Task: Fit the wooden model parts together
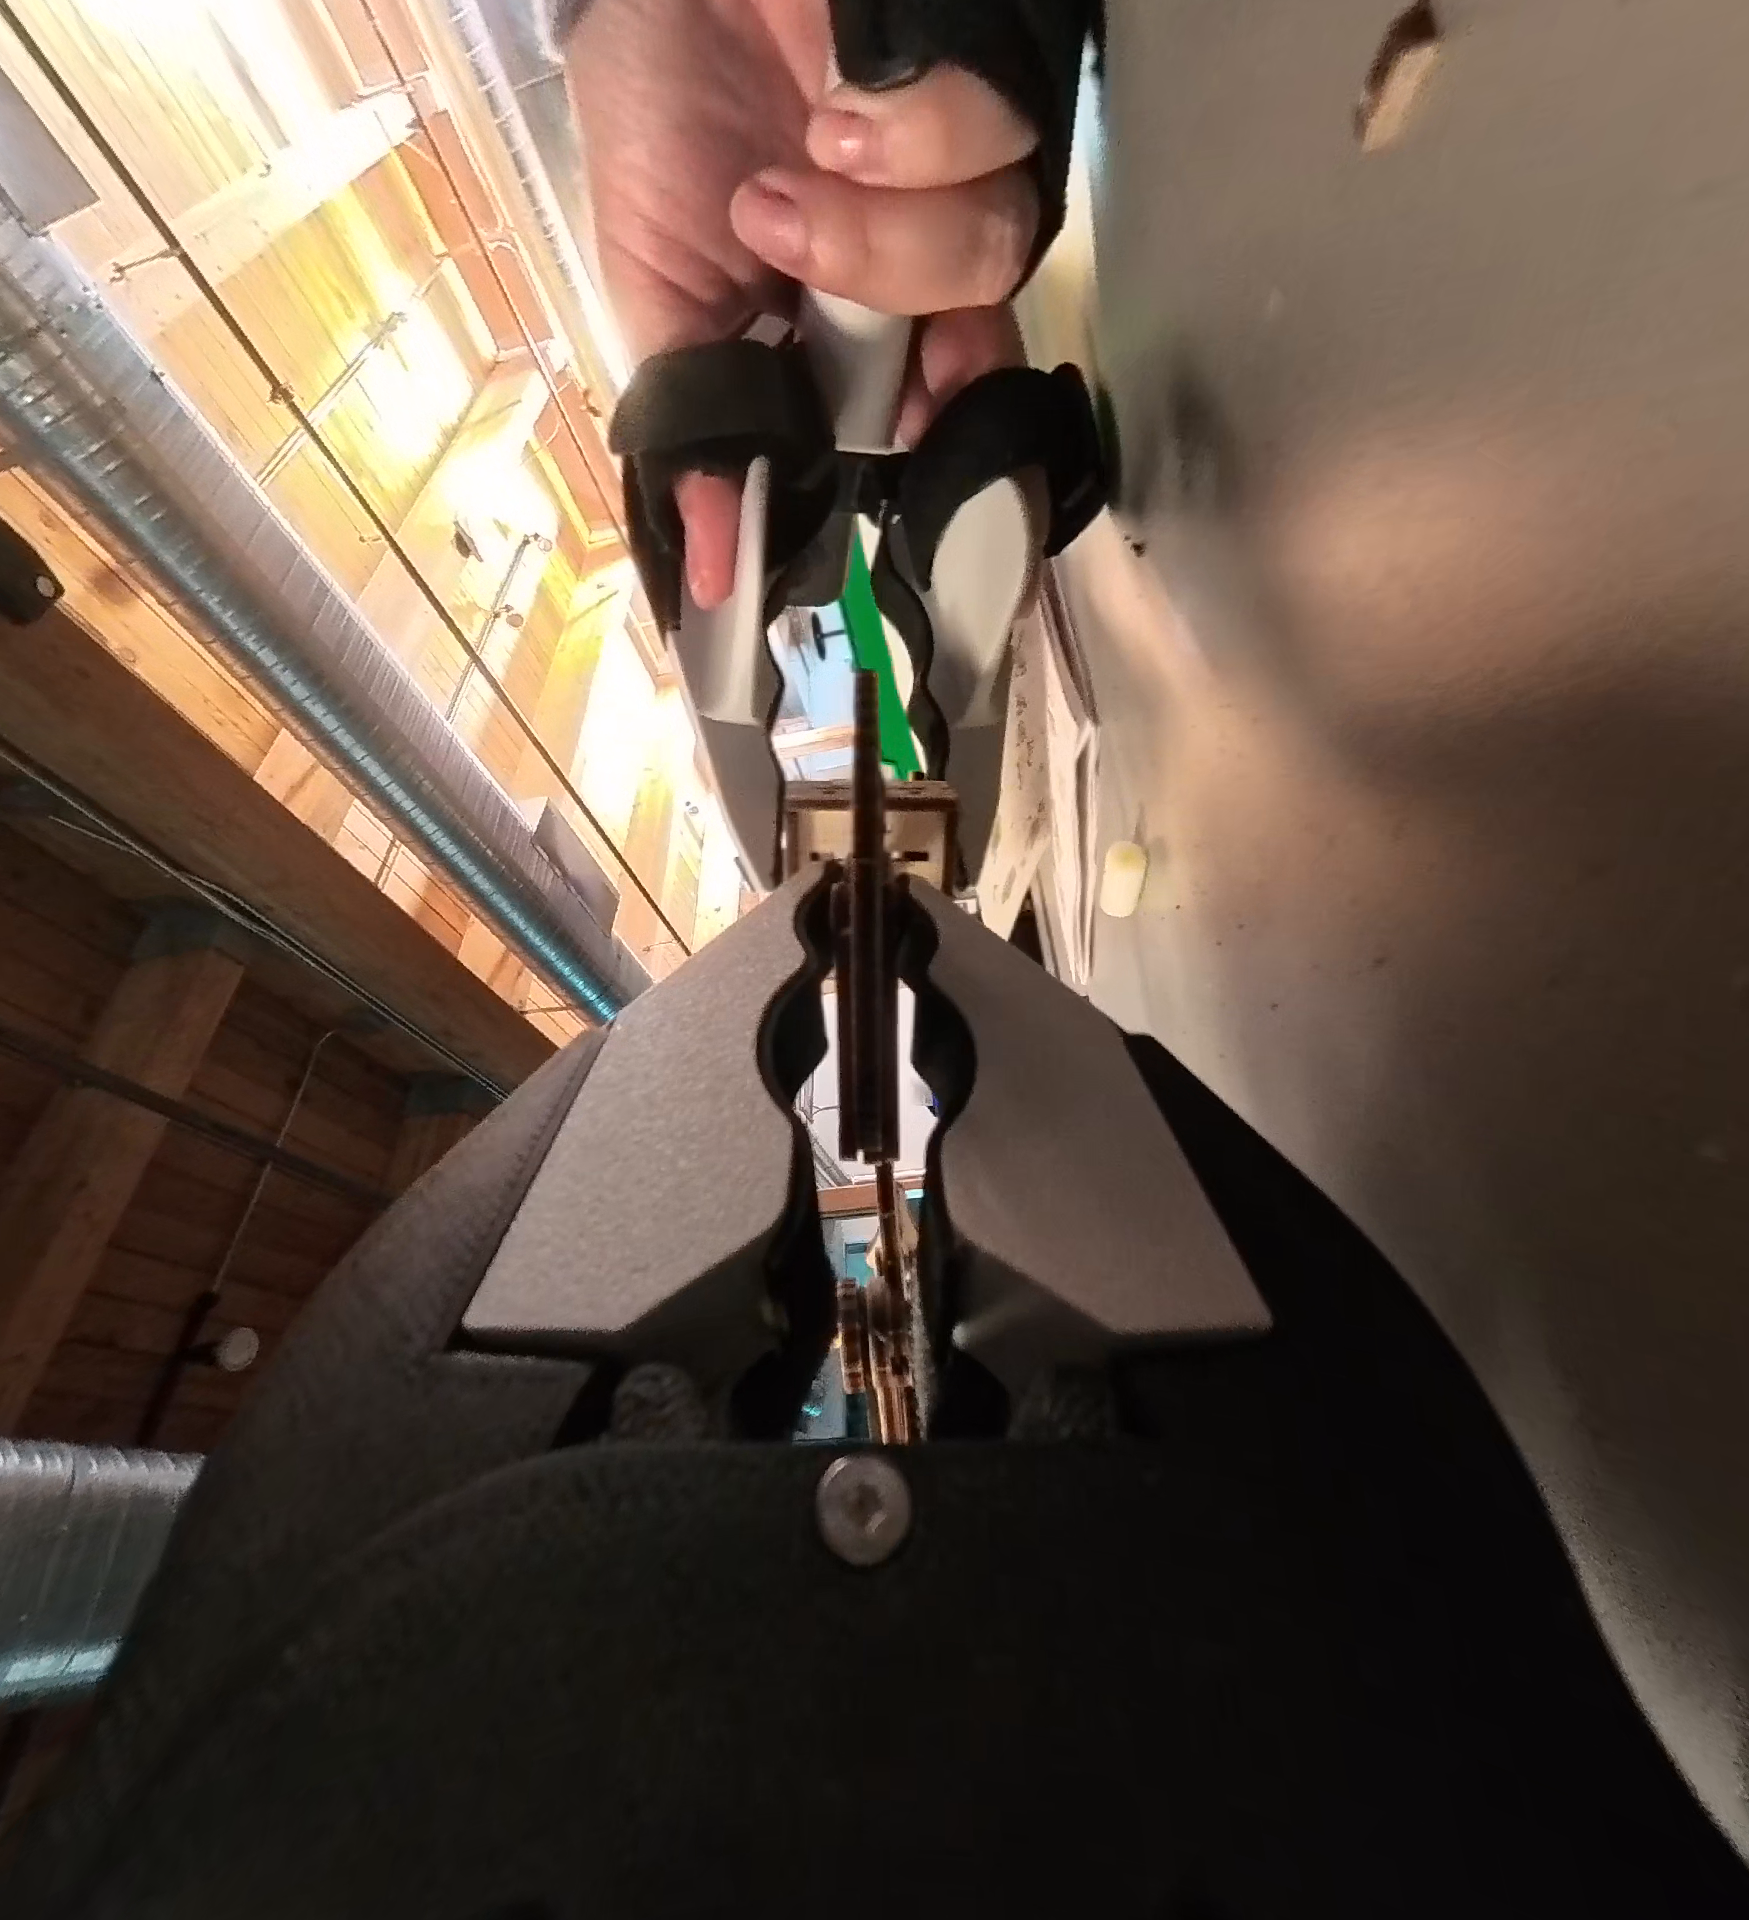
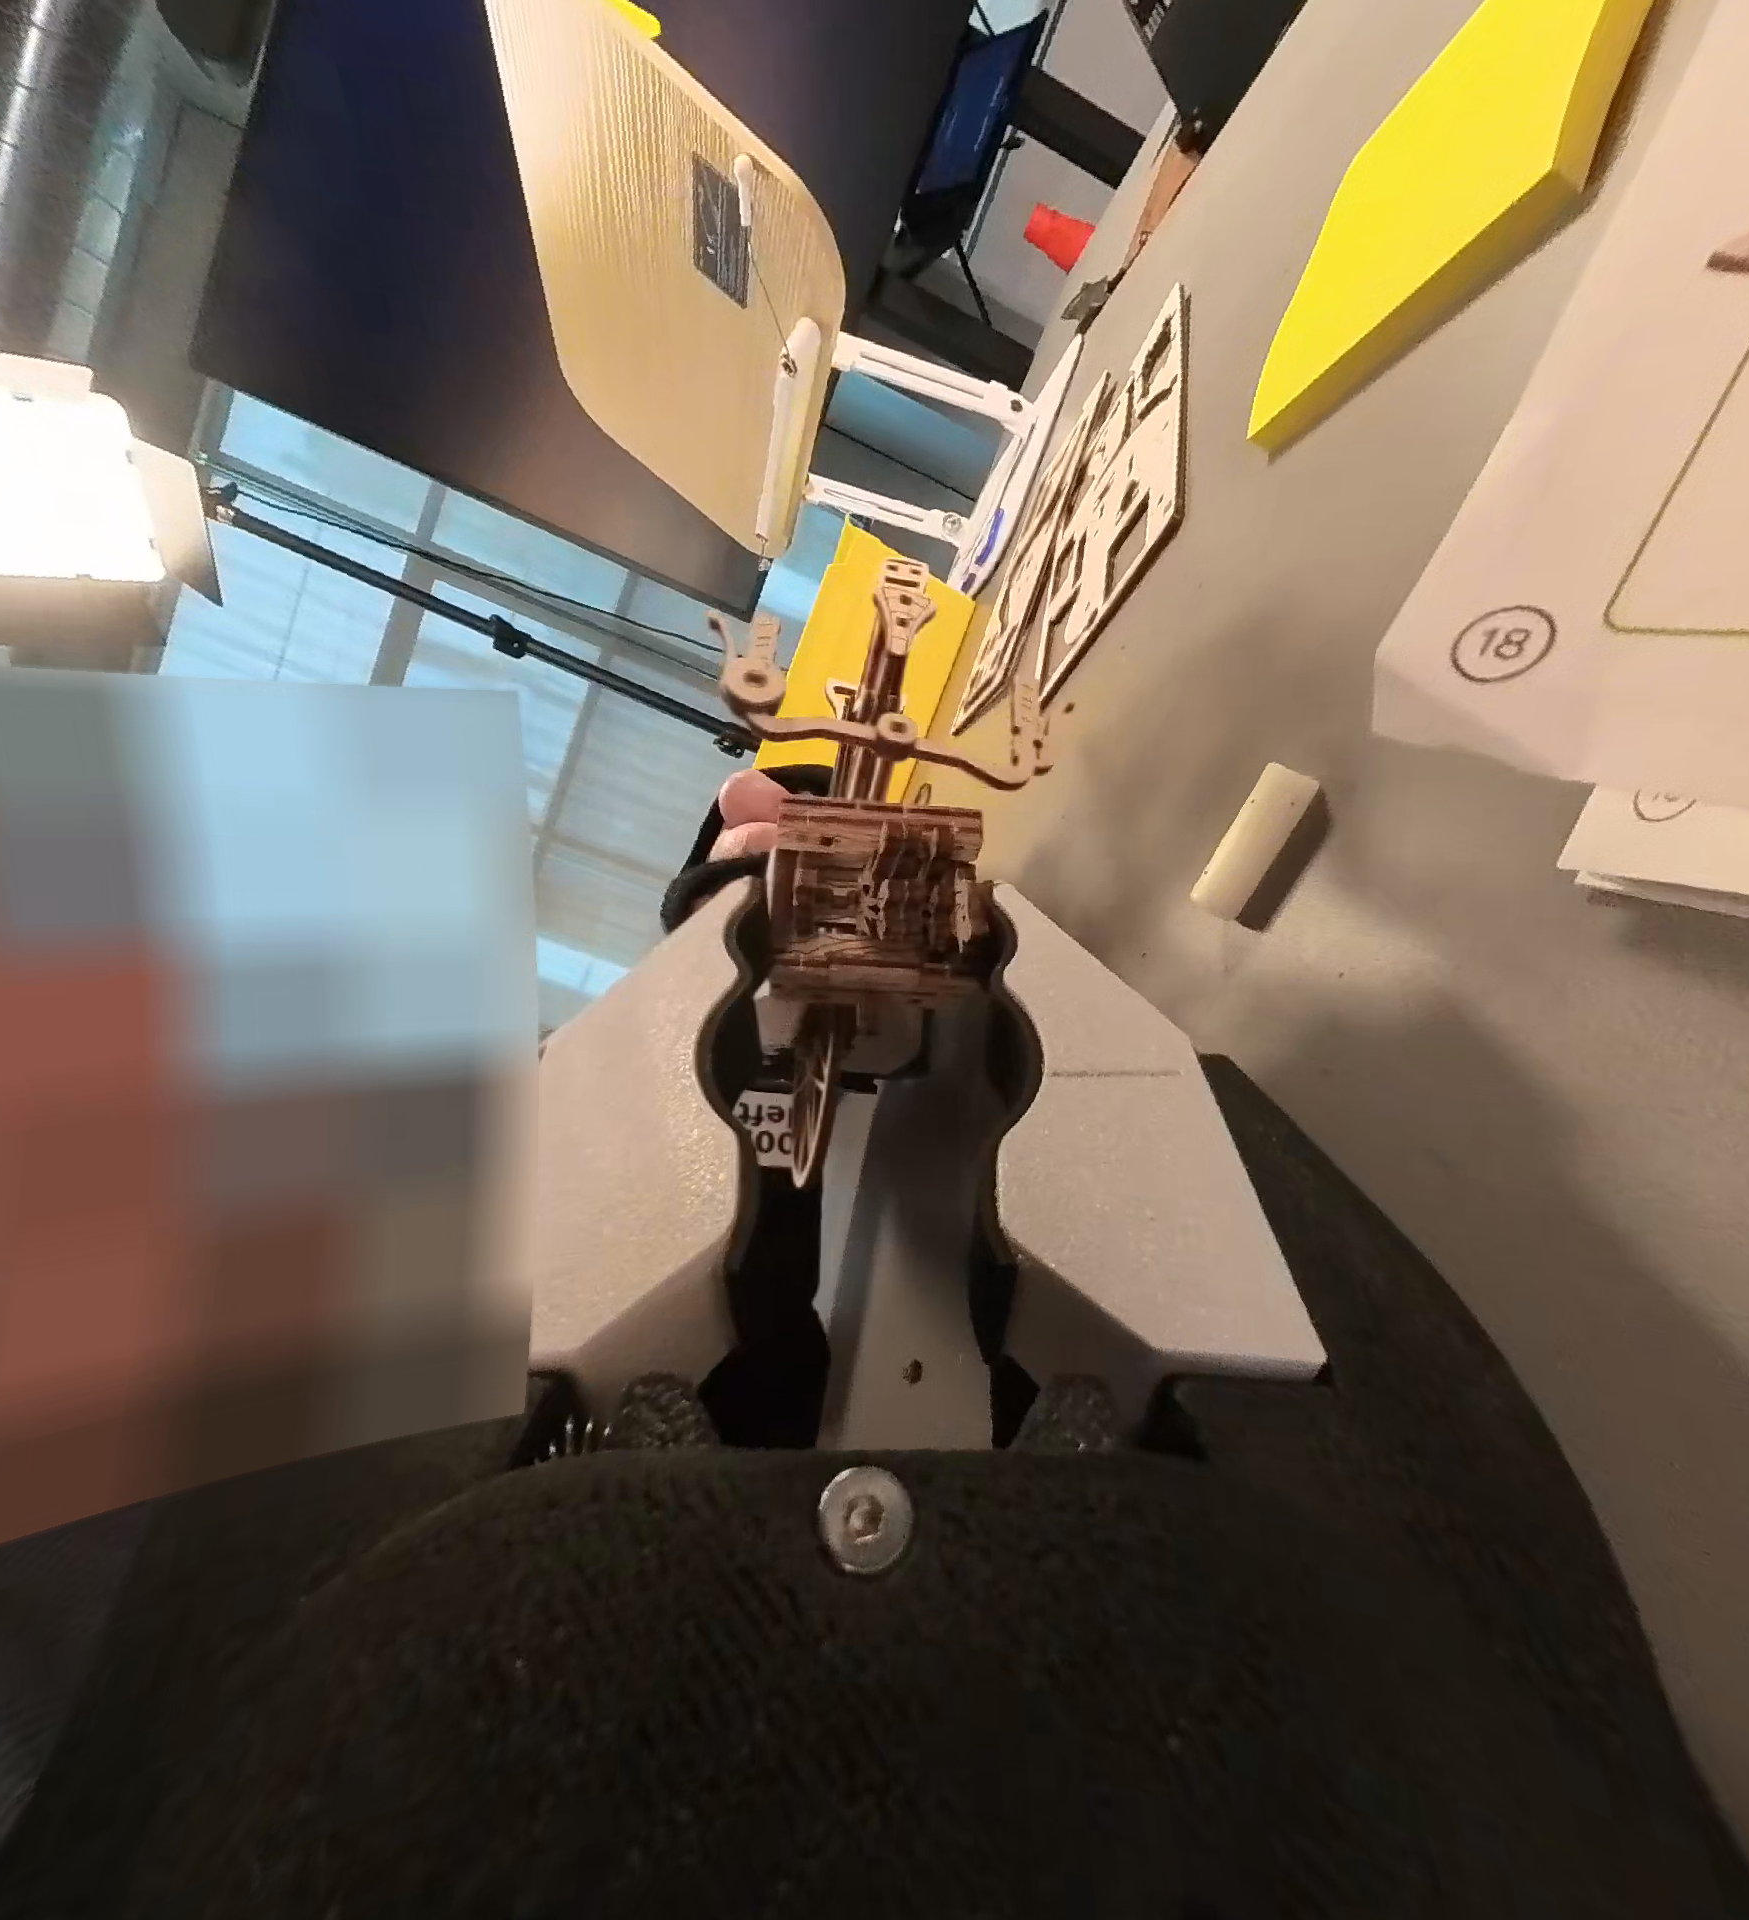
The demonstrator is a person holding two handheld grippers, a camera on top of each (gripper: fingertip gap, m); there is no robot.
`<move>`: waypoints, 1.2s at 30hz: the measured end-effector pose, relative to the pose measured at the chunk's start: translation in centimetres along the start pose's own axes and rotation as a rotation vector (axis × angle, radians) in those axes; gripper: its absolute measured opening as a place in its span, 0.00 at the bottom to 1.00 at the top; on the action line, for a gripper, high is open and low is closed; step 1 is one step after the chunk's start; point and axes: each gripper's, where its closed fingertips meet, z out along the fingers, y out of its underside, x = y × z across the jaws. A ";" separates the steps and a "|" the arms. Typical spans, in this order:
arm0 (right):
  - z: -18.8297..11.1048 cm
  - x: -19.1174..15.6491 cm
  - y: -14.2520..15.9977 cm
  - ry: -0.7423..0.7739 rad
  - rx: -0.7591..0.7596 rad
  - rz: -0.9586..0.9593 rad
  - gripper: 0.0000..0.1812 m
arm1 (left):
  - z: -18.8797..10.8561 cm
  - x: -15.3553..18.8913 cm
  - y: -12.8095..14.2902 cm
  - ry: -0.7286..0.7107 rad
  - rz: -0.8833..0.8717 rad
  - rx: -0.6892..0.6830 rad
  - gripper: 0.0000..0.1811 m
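In the right wrist view my right gripper [image 2: 875, 925] is shut on the boxy wooden model body [image 2: 875, 904]. A mast with a curved crossbar [image 2: 891, 727] and small guitar-shaped pieces stands on its far side. A thin flat wooden part [image 2: 813, 1101] sticks out of the body toward the camera. In the left wrist view my left gripper [image 1: 865, 894] is shut on that flat part [image 1: 868, 997], seen edge-on. It meets the box [image 1: 865, 831] held by the right gripper [image 1: 865, 821], with a hand [image 1: 797, 208] behind it. Both are held in the air beside the table.
The grey table [image 2: 1265, 1039] carries a wooden cut-out sheet [image 2: 1088, 520], a yellow pad [image 2: 1421, 229], paper instruction sheets [image 2: 1628, 571] and a small white peg [image 2: 1254, 842]. The peg [image 1: 1119, 878] and table [image 1: 1472, 935] also show in the left wrist view. Less than 4 cm separates the two grippers' tips.
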 end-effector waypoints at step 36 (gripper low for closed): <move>-3.8 2.5 -0.7 0.579 -0.259 -0.656 0.21 | 0.4 0.2 -0.4 0.008 -0.022 0.026 0.04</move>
